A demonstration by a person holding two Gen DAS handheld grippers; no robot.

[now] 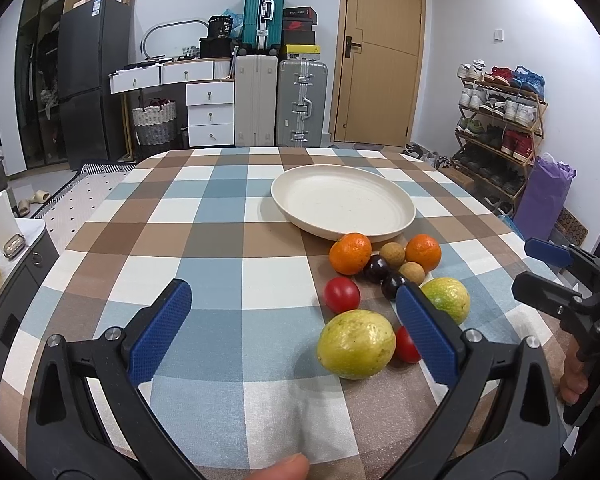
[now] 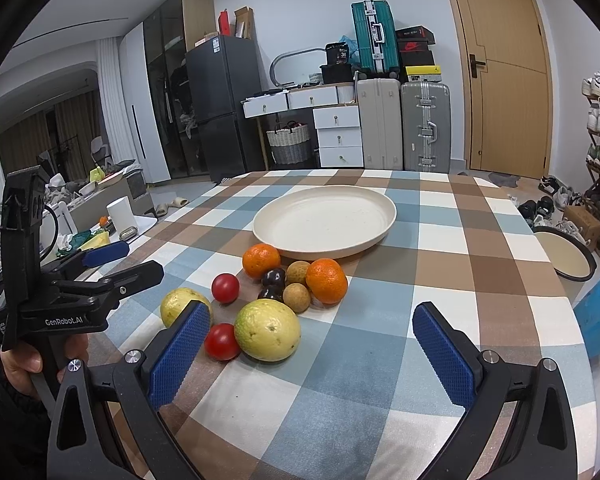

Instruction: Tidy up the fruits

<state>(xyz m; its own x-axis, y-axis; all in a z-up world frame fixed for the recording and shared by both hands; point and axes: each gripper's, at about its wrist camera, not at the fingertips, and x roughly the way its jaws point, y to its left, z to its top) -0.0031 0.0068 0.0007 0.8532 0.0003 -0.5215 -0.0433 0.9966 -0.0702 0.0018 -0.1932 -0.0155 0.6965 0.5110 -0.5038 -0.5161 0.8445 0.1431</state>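
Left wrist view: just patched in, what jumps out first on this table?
A tight cluster of fruit on the checked tablecloth: two oranges, two yellow-green guavas, two red tomatoes, plus small dark and tan fruits between them. Just beyond it sits a large cream plate, with nothing on it. The left gripper hovers in front of the fruit, jaws wide open; the right gripper is also open and holds nothing.
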